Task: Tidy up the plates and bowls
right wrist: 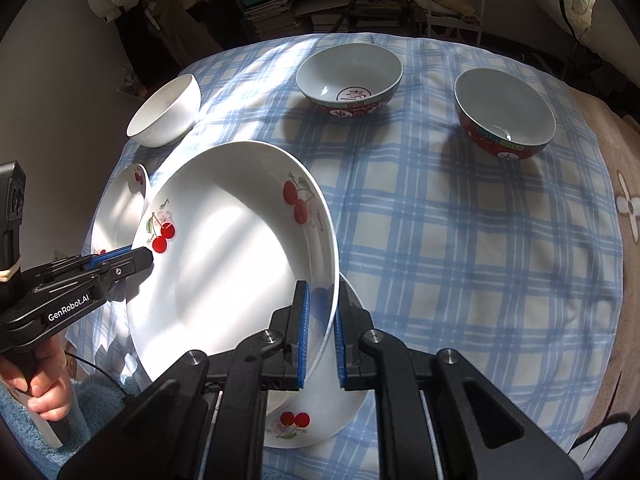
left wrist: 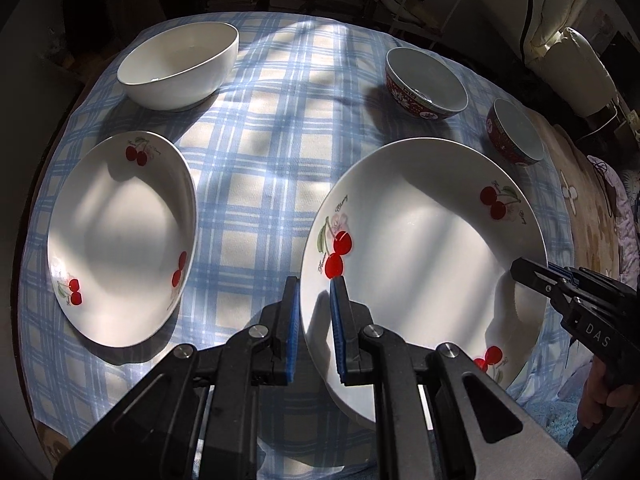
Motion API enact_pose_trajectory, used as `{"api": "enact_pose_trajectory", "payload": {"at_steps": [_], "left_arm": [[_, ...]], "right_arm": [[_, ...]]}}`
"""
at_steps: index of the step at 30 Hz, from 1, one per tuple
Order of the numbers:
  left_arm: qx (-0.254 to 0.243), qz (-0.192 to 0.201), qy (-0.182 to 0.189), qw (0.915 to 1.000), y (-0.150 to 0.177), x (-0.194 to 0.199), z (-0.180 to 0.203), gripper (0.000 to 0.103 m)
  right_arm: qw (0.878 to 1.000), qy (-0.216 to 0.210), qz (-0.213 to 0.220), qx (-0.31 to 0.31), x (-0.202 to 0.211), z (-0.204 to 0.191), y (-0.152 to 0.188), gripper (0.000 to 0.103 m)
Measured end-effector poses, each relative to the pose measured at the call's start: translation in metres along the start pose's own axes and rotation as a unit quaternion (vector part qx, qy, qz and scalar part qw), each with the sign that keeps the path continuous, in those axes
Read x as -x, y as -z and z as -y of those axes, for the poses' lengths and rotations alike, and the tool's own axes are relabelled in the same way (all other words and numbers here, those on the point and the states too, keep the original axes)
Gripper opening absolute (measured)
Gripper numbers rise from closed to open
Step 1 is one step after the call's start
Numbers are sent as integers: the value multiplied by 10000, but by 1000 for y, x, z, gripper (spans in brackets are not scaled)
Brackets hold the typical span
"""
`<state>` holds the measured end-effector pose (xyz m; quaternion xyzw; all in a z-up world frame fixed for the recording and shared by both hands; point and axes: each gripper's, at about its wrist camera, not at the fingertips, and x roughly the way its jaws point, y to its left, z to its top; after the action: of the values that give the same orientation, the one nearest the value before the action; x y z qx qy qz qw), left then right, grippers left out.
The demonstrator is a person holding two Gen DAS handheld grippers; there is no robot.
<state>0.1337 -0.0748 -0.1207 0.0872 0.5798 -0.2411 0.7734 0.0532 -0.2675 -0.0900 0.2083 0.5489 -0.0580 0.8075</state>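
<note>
A large white plate with red cherries (left wrist: 420, 240) (right wrist: 224, 272) hangs tilted above the table, held from both sides. My left gripper (left wrist: 315, 282) (right wrist: 146, 258) is shut on its left rim. My right gripper (right wrist: 323, 284) (left wrist: 518, 269) is shut on its right rim. A second cherry plate (left wrist: 120, 240) (right wrist: 120, 208) lies on the cloth to the left. A third cherry plate (right wrist: 296, 424) lies under the held one, mostly hidden. At the back stand a white bowl (left wrist: 180, 66) (right wrist: 168, 112) and two red patterned bowls (left wrist: 426, 80) (left wrist: 516, 132) (right wrist: 350, 80) (right wrist: 506, 116).
The table wears a blue-checked cloth (left wrist: 260, 200) (right wrist: 460, 260). A beige flowered blanket (right wrist: 624, 208) lies along its right side. A hand (right wrist: 44, 380) grips the left tool's handle. Shelves with stacked papers and a white frame stand behind the table.
</note>
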Motion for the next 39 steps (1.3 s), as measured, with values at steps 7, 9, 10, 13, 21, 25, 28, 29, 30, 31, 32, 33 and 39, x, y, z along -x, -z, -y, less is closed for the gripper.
{"api": "enact_pose_trajectory", "payload": {"at_steps": [7,9,10,13,21,25,28,29,30,31,32,33,39], "left_arm": [[-67,-72,-19,9999,21,5,12,14],[-37,-86,-16,10000,27,6,13,14],[-32,-87,-42,9999,29,6,14,14],[-23,-97,-133,9999,35,6,15,14],[-92,-148,-337,9993,46,-2,20,14],[-198,-255,-396,9987,50,-11,26,14],[-236,-380,-416,9981,52,-21,27,14],[-235,-431,-434,9979,52,-24,27,14],[-235,-463,-448,9976,53,-26,27,14],[-224,-492,-463,9975,53,-29,26,14],[-204,-521,-470,9973,52,-30,25,14],[-179,-539,-469,9973,52,-32,23,14],[-351,-571,-667,9955,50,-42,29,14]], "right_arm": [[10000,-16,6,-96,6,8,18,13],[9999,-37,-7,-109,7,10,23,13],[9999,-53,-16,-111,7,10,26,13],[9999,-94,-49,-115,4,10,32,13],[9999,-9,-21,-124,-1,10,37,13],[9997,197,91,-97,0,9,34,13],[9995,291,68,-108,-3,9,36,13],[9994,333,38,-75,-6,8,37,13],[9993,361,9,-60,-8,7,37,13],[9993,381,-31,-49,-11,7,38,13],[9992,394,-69,-34,-13,6,39,13],[9991,402,-102,-31,-16,6,39,13],[9986,486,-181,-39,-27,6,37,14]]}}
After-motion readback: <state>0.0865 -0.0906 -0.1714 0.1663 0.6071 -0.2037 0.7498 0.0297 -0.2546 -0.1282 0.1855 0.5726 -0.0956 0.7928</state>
